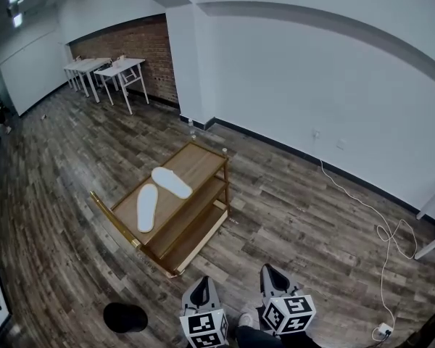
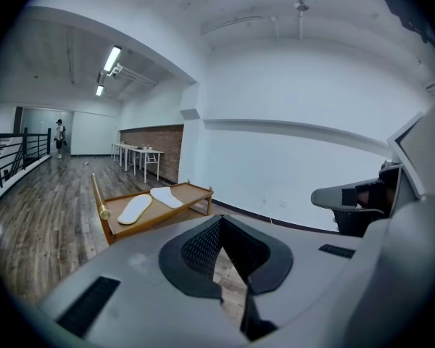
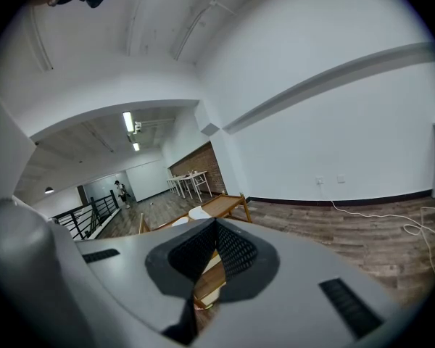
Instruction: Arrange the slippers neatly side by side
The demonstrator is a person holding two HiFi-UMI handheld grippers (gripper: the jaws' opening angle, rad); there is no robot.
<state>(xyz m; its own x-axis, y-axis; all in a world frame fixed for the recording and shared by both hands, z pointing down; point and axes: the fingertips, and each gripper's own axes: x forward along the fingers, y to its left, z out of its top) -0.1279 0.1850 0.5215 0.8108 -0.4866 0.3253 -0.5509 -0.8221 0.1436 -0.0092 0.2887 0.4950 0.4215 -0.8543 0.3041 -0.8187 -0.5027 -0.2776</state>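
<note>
Slippers: two flat, white, oval-soled pieces lie on the top shelf of the wooden rack, one toward the middle and one nearer the rail end.
Long axes: the middle slipper lies slantwise across the shelf and the other runs at a clear angle to it. They are splayed rather than parallel, with their closest ends near each other. I cannot tell toe from heel.
Rack: light brown wood with three slatted tiers and thin posts. A raised rail closes one short end. It stands skewed to the white wall.
Floor: dark, streaky wood planks.
Left gripper: clenched on nothing, with its dark ribbed pads meeting at the tips. It is held low by the person, well apart from the rack.
Right gripper: likewise closed and empty, just beside the left one.
Around: a black round object lies on the floor near the left gripper. A white cable trails along the wall side. White tables stand by a brick wall.
In the way: open floor between the grippers and the rack.
</note>
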